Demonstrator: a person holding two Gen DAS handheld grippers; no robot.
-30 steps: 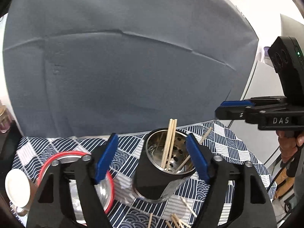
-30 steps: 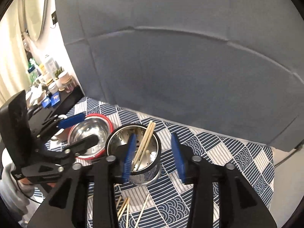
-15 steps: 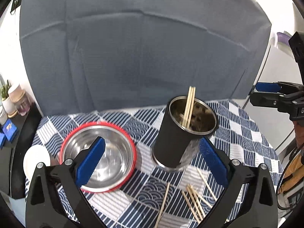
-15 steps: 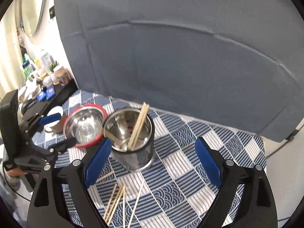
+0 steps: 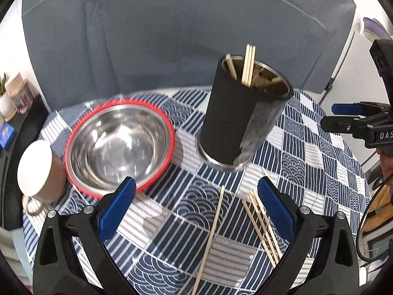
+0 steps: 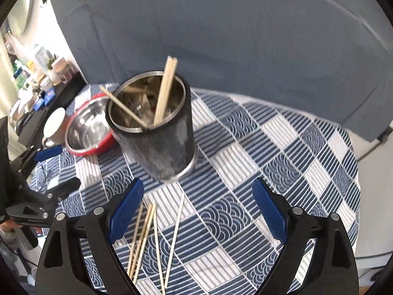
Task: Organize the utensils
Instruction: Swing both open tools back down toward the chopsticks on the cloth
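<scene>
With both the left gripper (image 5: 196, 211) and right gripper (image 6: 197, 210) spread wide and empty, you lower squarely over the loose chopsticks (image 6: 147, 236) near the counter's front edge, closing crosswise before carrying them to the holder (image 6: 152, 123).

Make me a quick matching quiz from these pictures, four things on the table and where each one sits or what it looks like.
Things:
1. bowl
2. utensil holder
3. mug
4. loose chopsticks

Descriptions:
A. flat on the tablecloth
B. red rim
C. at the table's edge, beside the bowl
D. upright, chopsticks inside

Pairs: 1-B, 2-D, 3-C, 4-A
</scene>
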